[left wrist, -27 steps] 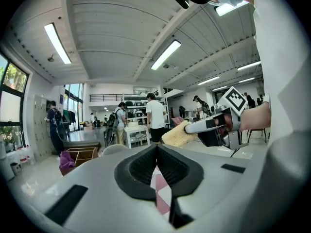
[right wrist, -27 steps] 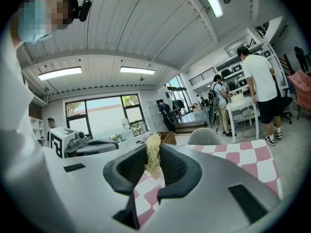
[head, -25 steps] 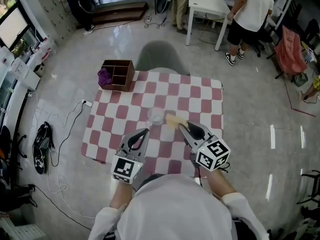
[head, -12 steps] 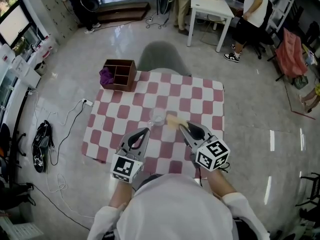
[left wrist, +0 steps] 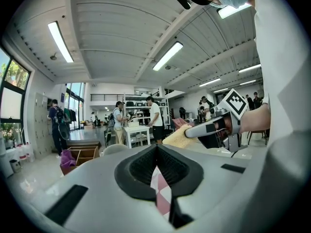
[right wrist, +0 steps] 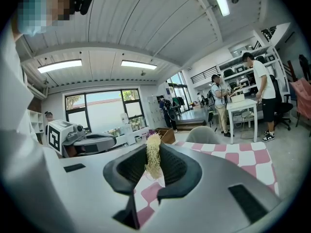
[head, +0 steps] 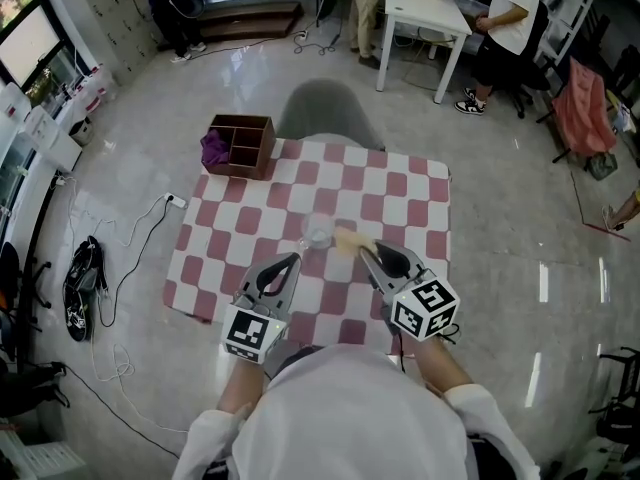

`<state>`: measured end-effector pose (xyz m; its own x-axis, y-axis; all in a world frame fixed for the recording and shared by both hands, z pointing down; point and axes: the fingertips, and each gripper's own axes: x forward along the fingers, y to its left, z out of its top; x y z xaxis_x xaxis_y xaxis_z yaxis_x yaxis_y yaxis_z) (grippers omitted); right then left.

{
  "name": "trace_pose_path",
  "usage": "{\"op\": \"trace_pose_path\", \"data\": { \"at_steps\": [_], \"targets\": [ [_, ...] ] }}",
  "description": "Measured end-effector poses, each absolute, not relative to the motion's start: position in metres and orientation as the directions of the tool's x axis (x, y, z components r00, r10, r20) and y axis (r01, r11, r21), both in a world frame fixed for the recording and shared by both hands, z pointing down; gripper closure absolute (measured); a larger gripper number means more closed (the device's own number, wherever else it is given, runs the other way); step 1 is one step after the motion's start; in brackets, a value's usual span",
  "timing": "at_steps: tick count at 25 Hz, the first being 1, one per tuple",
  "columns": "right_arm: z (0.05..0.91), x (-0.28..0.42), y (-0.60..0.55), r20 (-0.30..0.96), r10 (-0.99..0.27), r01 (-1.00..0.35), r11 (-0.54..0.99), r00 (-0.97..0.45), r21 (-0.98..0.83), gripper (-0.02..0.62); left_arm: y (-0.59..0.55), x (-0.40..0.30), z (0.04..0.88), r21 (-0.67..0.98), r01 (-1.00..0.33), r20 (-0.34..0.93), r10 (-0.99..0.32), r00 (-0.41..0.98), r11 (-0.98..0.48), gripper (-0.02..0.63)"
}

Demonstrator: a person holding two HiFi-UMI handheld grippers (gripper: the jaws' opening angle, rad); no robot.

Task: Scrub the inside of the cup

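A clear cup [head: 318,233] stands upright near the middle of the red-and-white checked table [head: 400,193]. My right gripper [head: 364,251] is shut on a yellow sponge [head: 348,240], which sticks out toward the cup's right side and is close to it. In the right gripper view the sponge [right wrist: 153,155] stands upright between the jaws. My left gripper [head: 290,261] hovers just short of the cup on its near left, shut with nothing in it. In the left gripper view the closed jaws [left wrist: 156,152] show only tablecloth behind them, with the sponge [left wrist: 177,136] to the right.
A wooden compartment box [head: 240,146] with a purple cloth [head: 211,151] sits at the table's far left corner. A grey chair [head: 325,116] stands behind the table. People stand at a white table [head: 425,10] farther back. Cables [head: 130,258] lie on the floor at left.
Both grippers, the cup and the sponge stay where they were. Only the person at the white table in the background has shifted.
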<state>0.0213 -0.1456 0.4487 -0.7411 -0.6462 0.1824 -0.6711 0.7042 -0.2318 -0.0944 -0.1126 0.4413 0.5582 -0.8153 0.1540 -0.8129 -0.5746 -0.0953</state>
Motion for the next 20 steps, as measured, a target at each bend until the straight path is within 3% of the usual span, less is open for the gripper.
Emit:
{"op": "trace_pose_path", "data": {
  "at_steps": [20],
  "targets": [
    [0.4504,0.0223,-0.1428,0.189,-0.657,-0.683,0.694,-0.730,-0.227,0.508,-0.1086,-0.0970,0.4472,-0.085,-0.818,0.164,-0.818,0.552,-0.569,0.574]
  ]
}}
